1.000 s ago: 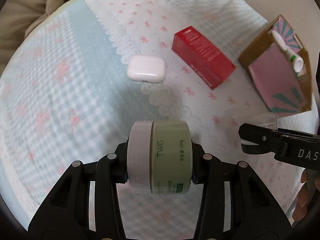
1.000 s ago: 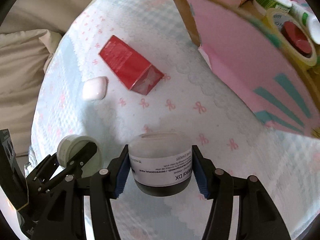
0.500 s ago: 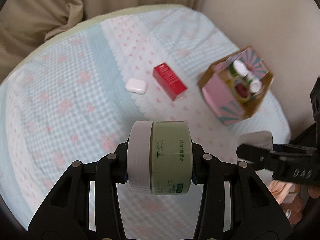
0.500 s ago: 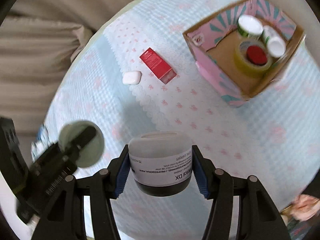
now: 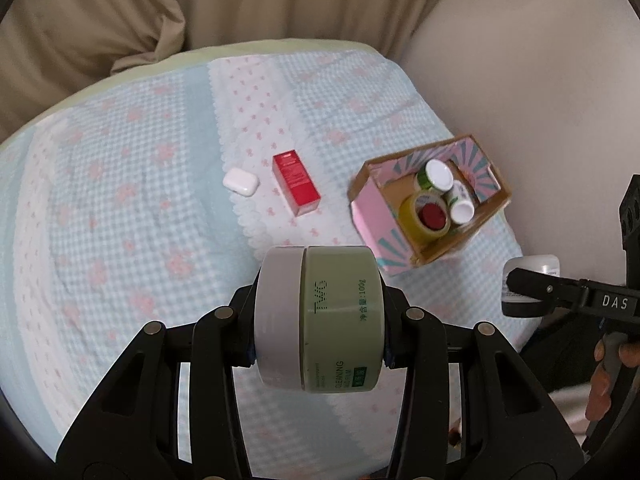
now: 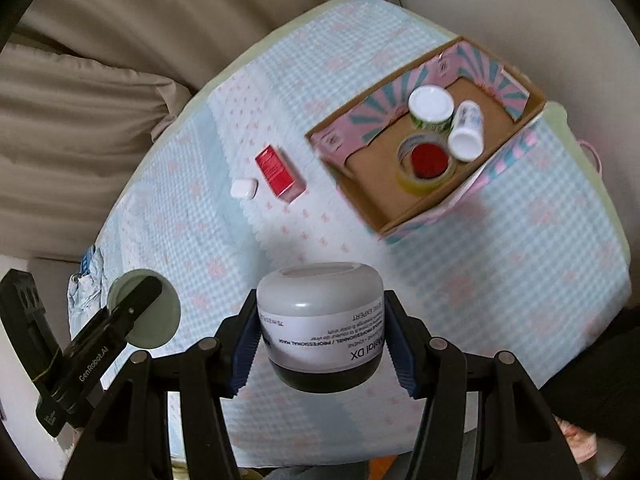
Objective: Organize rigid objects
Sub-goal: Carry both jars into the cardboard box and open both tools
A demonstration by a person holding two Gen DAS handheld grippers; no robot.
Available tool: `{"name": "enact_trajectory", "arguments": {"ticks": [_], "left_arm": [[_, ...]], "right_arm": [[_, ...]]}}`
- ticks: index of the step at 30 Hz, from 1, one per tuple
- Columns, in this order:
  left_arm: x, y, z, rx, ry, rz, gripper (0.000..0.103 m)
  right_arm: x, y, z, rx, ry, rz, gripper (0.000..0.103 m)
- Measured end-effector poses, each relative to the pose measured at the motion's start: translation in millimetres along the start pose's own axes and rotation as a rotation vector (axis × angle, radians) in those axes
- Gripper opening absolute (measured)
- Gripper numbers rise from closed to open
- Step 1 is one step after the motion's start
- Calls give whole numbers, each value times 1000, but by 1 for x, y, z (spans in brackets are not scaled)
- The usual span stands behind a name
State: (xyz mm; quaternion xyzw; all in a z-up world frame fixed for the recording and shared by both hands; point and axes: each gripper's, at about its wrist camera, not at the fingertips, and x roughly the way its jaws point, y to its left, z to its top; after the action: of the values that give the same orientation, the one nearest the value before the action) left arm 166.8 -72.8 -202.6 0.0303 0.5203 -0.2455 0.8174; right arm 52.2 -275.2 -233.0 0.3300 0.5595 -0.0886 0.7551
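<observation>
Green jar [image 5: 339, 318] clamped in our left gripper [image 5: 320, 320], white jar [image 6: 320, 320] in our right gripper [image 6: 322, 330], both held high, seemingly bound for the box [image 6: 404, 216].

I'm holding the green jar [image 5: 320, 320] sideways and the white jar [image 6: 320, 320] upright; red box [image 5: 296, 188] lying at twelve o'clock.

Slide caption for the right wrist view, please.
Right gripper holds a white jar above the blue checked cloth, facing the cardboard box.
</observation>
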Motion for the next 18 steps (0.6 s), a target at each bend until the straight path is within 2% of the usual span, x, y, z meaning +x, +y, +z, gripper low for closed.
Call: {"name": "enact_trajectory", "arguments": {"ticks": [3, 9, 18], "left_arm": [[3, -23, 2, -53, -14, 34, 39], [26, -76, 10, -117, -13, 49, 39], [83, -142, 30, -140, 34, 30, 39]], "right_arm": [[-8, -22, 21, -42, 7, 21, 54], [-16, -69, 61, -110, 20, 35, 53], [-10, -140, 123, -83, 31, 24, 53]]}}
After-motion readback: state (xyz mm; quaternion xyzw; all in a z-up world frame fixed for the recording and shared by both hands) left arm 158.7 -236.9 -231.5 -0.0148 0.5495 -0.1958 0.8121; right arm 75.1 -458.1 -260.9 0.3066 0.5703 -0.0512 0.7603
